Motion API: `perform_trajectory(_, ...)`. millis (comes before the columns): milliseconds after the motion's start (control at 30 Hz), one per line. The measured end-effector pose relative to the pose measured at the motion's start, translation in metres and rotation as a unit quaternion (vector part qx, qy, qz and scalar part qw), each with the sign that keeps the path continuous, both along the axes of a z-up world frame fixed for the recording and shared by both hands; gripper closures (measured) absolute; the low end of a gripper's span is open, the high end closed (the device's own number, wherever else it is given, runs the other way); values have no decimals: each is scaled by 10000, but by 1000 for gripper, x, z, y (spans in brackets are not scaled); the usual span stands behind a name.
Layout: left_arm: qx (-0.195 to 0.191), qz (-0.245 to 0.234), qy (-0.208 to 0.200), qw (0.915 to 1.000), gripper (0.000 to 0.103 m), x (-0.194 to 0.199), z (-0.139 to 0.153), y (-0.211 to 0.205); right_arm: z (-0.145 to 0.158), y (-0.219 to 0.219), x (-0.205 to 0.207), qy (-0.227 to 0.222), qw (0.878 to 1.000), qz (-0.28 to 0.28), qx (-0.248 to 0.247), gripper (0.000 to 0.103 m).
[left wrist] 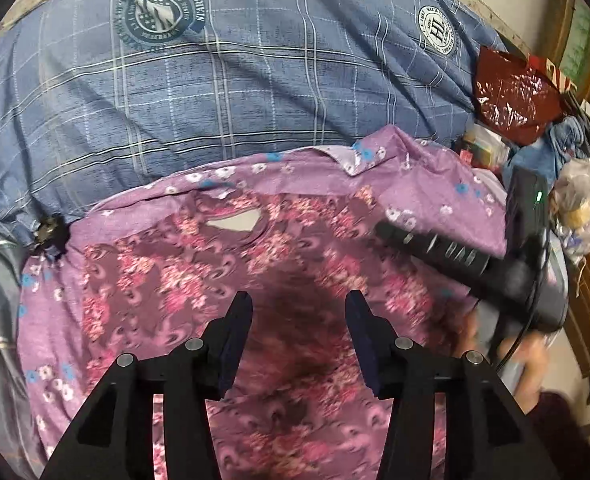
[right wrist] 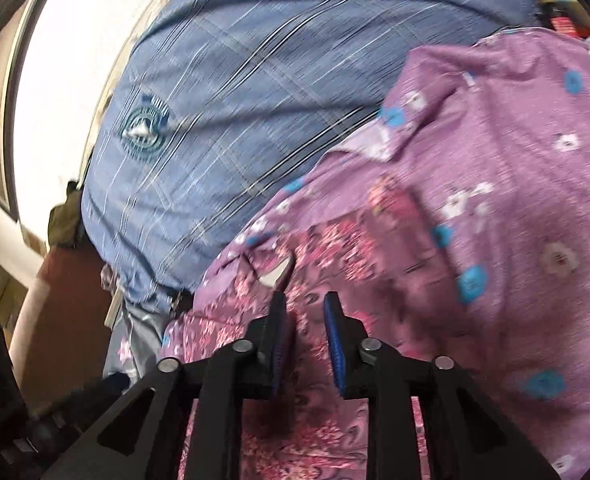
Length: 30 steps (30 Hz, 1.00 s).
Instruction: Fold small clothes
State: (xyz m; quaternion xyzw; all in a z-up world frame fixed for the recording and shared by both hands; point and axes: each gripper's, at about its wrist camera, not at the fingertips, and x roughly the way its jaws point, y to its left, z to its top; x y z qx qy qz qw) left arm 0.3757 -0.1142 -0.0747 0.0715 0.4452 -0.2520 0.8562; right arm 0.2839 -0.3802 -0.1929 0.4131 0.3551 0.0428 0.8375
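A small maroon garment with pink flower print (left wrist: 223, 272) lies spread on a purple floral cloth (left wrist: 427, 176); its neck opening with a white label (left wrist: 235, 222) faces away from me. My left gripper (left wrist: 298, 304) is open just above the garment's middle, holding nothing. My right gripper shows in the left wrist view as a dark bar (left wrist: 435, 246) over the garment's right side. In the right wrist view my right gripper (right wrist: 305, 300) is open with a narrow gap, low over the garment (right wrist: 335, 248) near the neck label (right wrist: 277, 276). The views are motion-blurred.
A blue plaid bedcover (left wrist: 235, 92) with round crests lies beyond the purple cloth (right wrist: 515, 168). A red plastic bag (left wrist: 515, 96), a clear bag (left wrist: 583, 200) and clutter stand at the right. A small dark object (left wrist: 49, 230) sits at the cloth's left edge.
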Motion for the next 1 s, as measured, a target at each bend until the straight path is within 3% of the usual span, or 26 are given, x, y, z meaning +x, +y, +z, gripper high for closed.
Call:
perform_trajectory(100, -511, 436, 24, 9977, 53, 1, 9, 47, 2, 8, 2, -39, 9998, 207, 0, 66)
perform_trajectory(167, -635, 997, -240, 9927, 47, 2, 11, 87, 4, 21, 3, -53, 9991, 414, -34, 58)
perform_trajectory(300, -120, 2392, -562, 9693, 46, 12, -13, 139, 14, 72, 14, -21, 9943, 1000, -362, 41)
perform_trajectory(367, 30, 2678, -557, 9618, 48, 17, -31, 143, 16, 100, 19, -1, 9898, 1221, -739, 31)
perform_trajectory(500, 458, 3040, -645, 9494, 48, 30, -71, 138, 7, 156, 30, 192, 9775, 1549, -1418, 27)
perform_trajectory(600, 516, 3199, -526, 9446, 48, 41, -102, 133, -13, 184, 37, 651, 9642, 1619, -1997, 25)
perform_trajectory(633, 596, 3213, -436, 9441, 48, 48, -115, 132, -23, 190, 40, 808, 9581, 1618, -2219, 26)
perform_trajectory(700, 778, 3200, -138, 9441, 45, 56, -137, 130, -30, 193, 39, 849, 9501, 1536, -2581, 39)
perform_trajectory(767, 663, 3251, -175, 9432, 45, 64, -135, 131, -26, 191, 35, 834, 9409, 1558, -2888, 70)
perform_trajectory(800, 699, 3203, -207, 9445, 45, 65, -133, 128, -21, 181, 31, 756, 9463, 1511, -2756, 80)
perform_trajectory(900, 912, 3077, -351, 9465, 45, 66, -131, 119, -8, 145, 23, 692, 9635, 1183, -2298, 86)
perform_trajectory(1000, 728, 3063, -296, 9487, 46, 64, -128, 121, 4, 100, 9, 594, 9747, 851, -1982, 86)
